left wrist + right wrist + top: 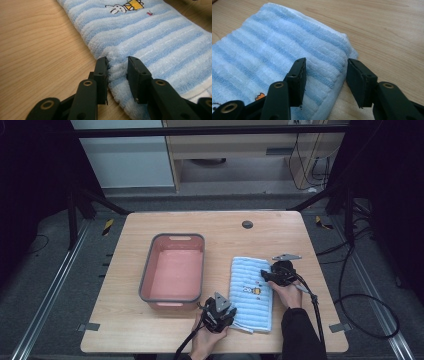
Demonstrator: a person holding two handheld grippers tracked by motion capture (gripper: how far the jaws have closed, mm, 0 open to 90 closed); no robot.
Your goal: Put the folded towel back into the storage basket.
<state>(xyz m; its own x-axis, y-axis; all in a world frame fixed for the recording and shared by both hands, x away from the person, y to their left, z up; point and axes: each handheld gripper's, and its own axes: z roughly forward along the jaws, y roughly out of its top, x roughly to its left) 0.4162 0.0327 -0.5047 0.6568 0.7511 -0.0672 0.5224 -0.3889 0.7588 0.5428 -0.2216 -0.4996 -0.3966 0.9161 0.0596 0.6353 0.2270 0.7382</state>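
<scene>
Left gripper (227, 312): low at the near left corner of the towel, held in the person's left hand (207, 340). In the left gripper view (117, 75) the jaws are pinched onto the towel's edge, terry bunched up between them, cloth touching both pads.
Right gripper (265, 276): at the towel's right edge, toward the far end, in the right hand (289, 295). In the right gripper view (325, 80) the jaws stand apart, straddling the folded edge; left jaw over the cloth, right jaw just off it above bare wood. Not clamped.
Towel (251, 292): blue and white striped, folded into a long rectangle, lying flat on the table right of the bin, long side running away from the person. Small embroidered rabbit motif (125, 6) near the middle.
Bin (145, 270): pink inside, grey rim, left of the towel and apart from it.
Table (150, 330): light wood, a dark round cap (247, 224) near the far edge.
</scene>
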